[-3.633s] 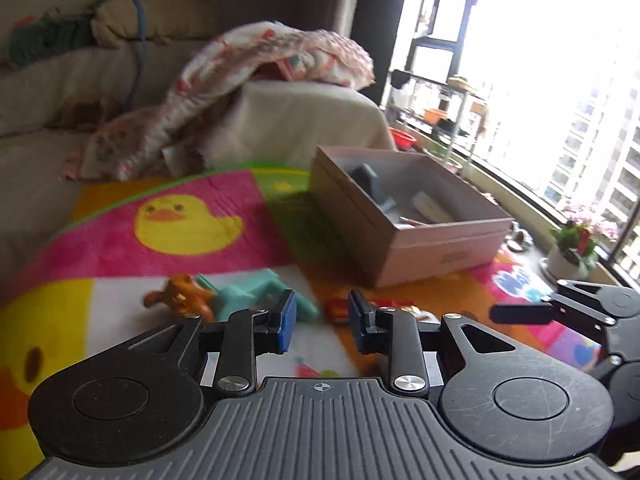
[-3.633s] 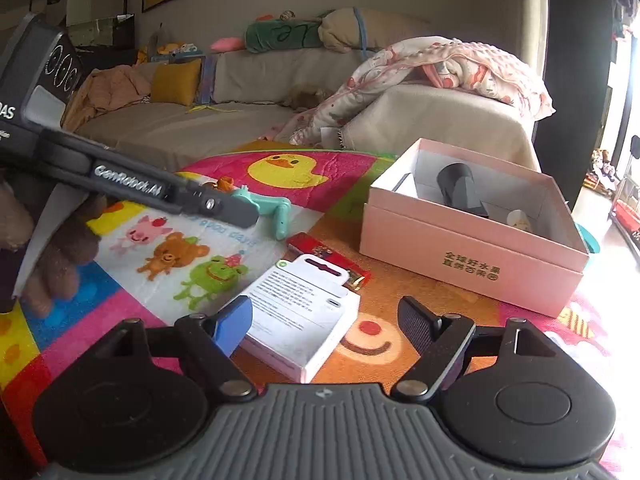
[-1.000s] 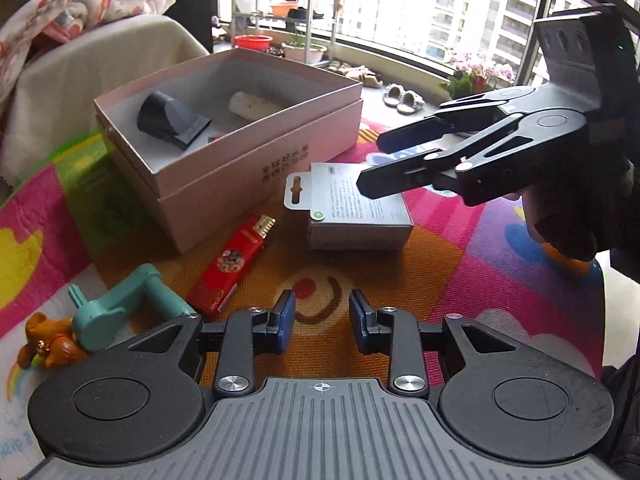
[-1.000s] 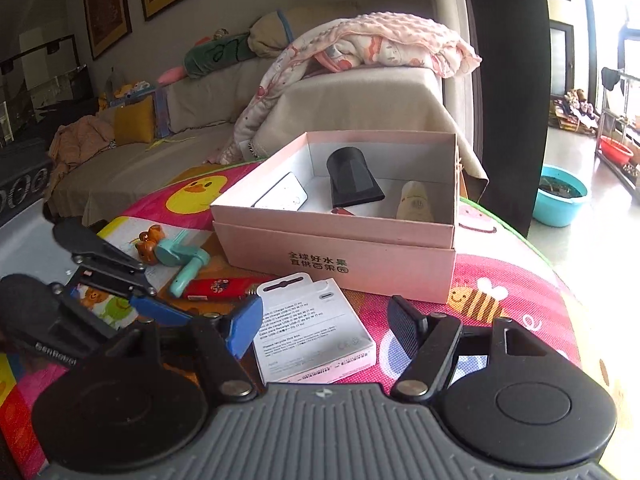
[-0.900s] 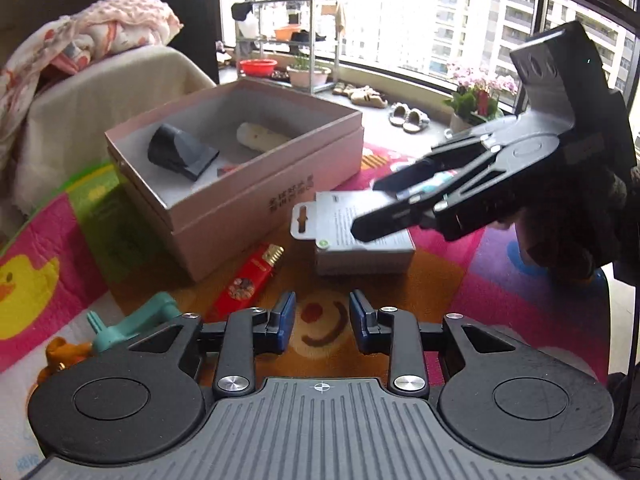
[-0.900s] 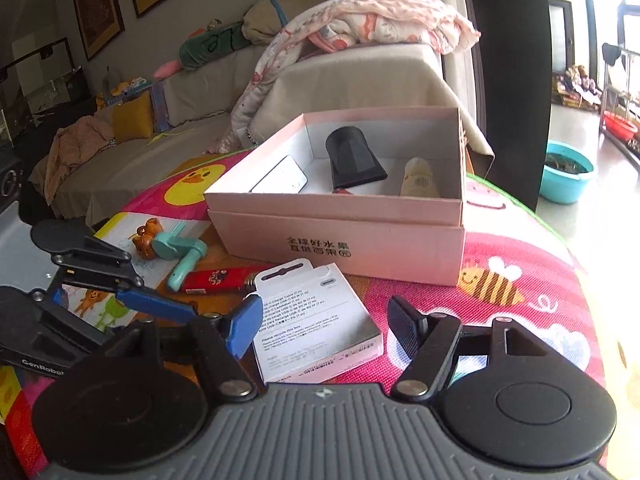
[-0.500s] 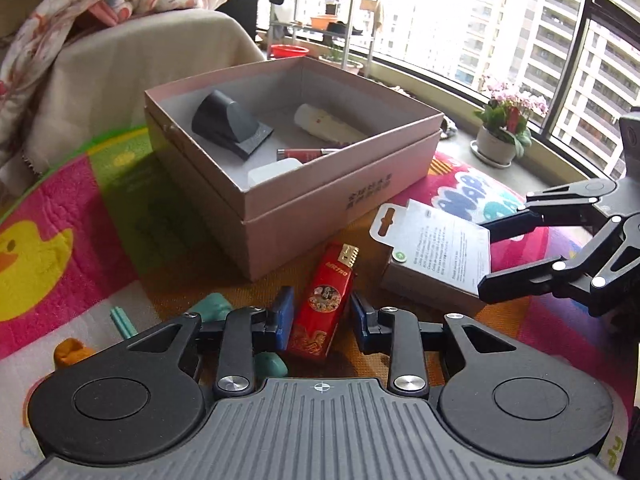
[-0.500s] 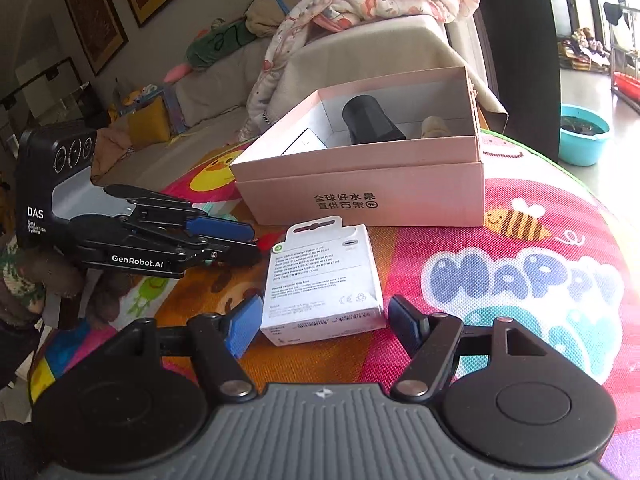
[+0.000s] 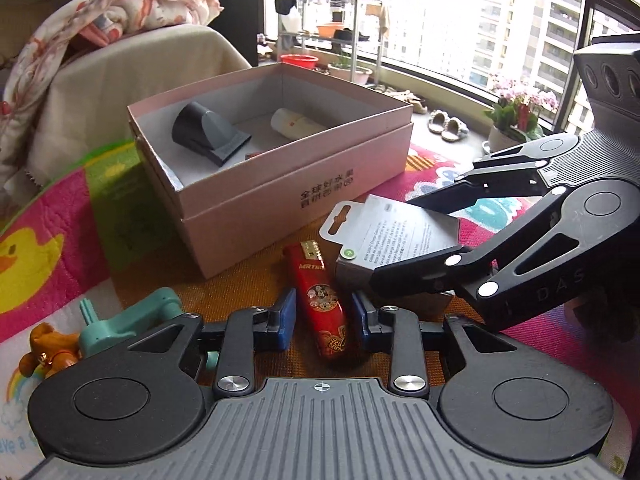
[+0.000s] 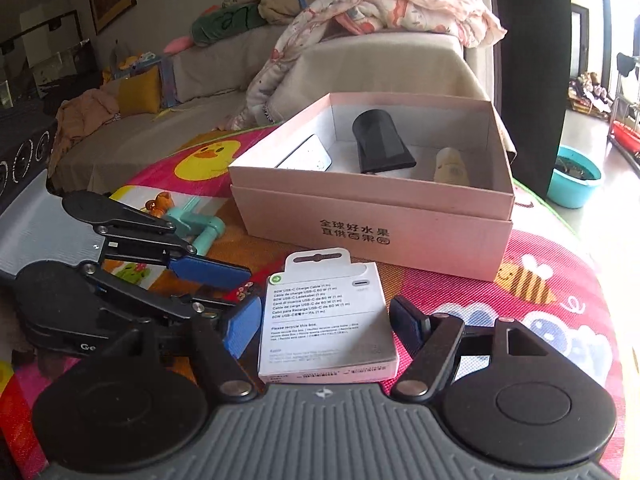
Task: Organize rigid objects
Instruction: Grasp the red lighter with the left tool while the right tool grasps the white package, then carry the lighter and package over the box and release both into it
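Note:
A pink open box (image 9: pixel 296 196) stands on the play mat and holds a dark grey nozzle (image 9: pixel 208 130), a cream bottle (image 9: pixel 296 122) and a white flat item (image 10: pixel 306 156). My left gripper (image 9: pixel 324 316) is open, its blue pads on either side of a red lighter (image 9: pixel 322 300) lying on the mat. My right gripper (image 10: pixel 324 324) is open, its fingers on either side of a white cable box (image 10: pixel 326 316), which also shows in the left wrist view (image 9: pixel 394 240).
A teal plastic toy (image 9: pixel 132 320) and a small brown bear figure (image 9: pixel 48 352) lie left of the lighter. A couch with blankets (image 10: pixel 380 12) is behind the box. A teal basin (image 10: pixel 574 180) sits on the floor at right.
Both grippers have moved in and lower: the left now straddles the red lighter, the right now straddles the white cable box. Neither has closed.

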Tool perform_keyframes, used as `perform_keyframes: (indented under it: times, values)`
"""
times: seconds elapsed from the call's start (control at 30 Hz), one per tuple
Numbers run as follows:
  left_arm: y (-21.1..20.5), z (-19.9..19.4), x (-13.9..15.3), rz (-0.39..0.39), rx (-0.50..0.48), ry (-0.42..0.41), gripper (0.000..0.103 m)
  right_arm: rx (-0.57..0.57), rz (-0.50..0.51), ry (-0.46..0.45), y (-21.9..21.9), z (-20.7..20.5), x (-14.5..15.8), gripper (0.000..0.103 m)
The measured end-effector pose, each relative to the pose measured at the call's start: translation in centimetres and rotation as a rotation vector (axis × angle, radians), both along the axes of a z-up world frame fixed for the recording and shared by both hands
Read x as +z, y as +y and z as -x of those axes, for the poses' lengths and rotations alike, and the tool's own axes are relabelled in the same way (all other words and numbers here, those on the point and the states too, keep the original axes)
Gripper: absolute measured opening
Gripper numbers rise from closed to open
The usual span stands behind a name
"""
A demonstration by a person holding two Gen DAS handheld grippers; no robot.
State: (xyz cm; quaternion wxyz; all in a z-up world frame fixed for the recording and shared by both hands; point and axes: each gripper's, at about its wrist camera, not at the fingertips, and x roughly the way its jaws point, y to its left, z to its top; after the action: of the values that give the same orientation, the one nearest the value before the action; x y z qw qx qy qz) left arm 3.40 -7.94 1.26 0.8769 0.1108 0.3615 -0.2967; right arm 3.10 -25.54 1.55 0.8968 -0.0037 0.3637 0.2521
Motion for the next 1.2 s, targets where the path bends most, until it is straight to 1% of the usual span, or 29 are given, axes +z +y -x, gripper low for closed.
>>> perform_keyframes:
  times: [0.1,0.2,0.23,0.33,0.4,0.5,0.57,0.7,0.77,0.8,0.87,0.93,1.0,1.03,1.13,1.2]
  values:
    - [0.4,0.9,0.5,-0.044,-0.004,0.008,0.027,-0.001,0.014,0.014,0.1,-0.1,-0.5,0.072]
    - [1.2,2.0,0.9,-0.077,0.012,0.035,0.027,-0.008,0.038,0.006,0.2,0.6,-0.4,0.072]
    - [1.4,2.3,0.8,-0.072,0.022,0.036,0.027,-0.007,0.047,-0.001,0.2,0.9,-0.5,0.072]
    - [2.0,1.6,0.7,-0.004,0.085,0.079,0.029,0.003,0.08,-0.024,0.7,1.5,-0.7,0.072]
    - [1.9,0.8,0.7,0.01,0.103,0.095,0.029,-0.003,0.103,-0.04,1.1,1.4,-0.7,0.072]
    - [1.1,0.6,0.7,-0.019,0.106,0.066,0.028,-0.016,0.108,-0.047,1.3,1.2,-0.8,0.072]
    - [0.5,1.4,0.5,-0.041,0.1,0.02,0.027,-0.021,0.111,-0.049,1.3,1.2,-0.8,0.069]
    - [0.9,3.4,-0.1,-0.021,0.091,-0.054,0.027,-0.012,0.151,-0.05,1.3,2.3,-0.4,0.069]
    - [1.1,5.1,-0.2,-0.026,0.055,-0.09,0.027,0.005,0.165,-0.061,1.0,3.6,0.0,0.069]
    - [1.3,5.7,-0.2,-0.018,0.041,-0.094,0.026,0.013,0.174,-0.075,0.8,4.5,0.3,0.069]
    - [1.7,6.7,0.2,0.016,0.016,-0.077,0.026,0.012,0.182,-0.106,0.3,6.1,1.2,0.069]
    - [1.9,7.0,1.4,0.052,0.006,-0.088,0.026,0.003,0.161,-0.137,-0.3,7.2,2.6,0.069]
    - [2.0,6.7,3.6,0.088,0.005,-0.133,0.026,-0.02,0.125,-0.202,-1.0,7.9,5.1,0.069]
    - [2.0,6.3,4.9,0.106,0.008,-0.164,0.026,-0.037,0.111,-0.24,-1.2,7.9,6.5,0.069]
    - [2.2,4.1,9.9,0.174,0.052,-0.295,0.026,-0.082,0.087,-0.374,-1.8,7.0,10.7,0.069]
    - [2.3,1.5,13.0,0.232,0.101,-0.355,0.026,-0.126,0.081,-0.458,-2.0,5.0,13.7,0.069]
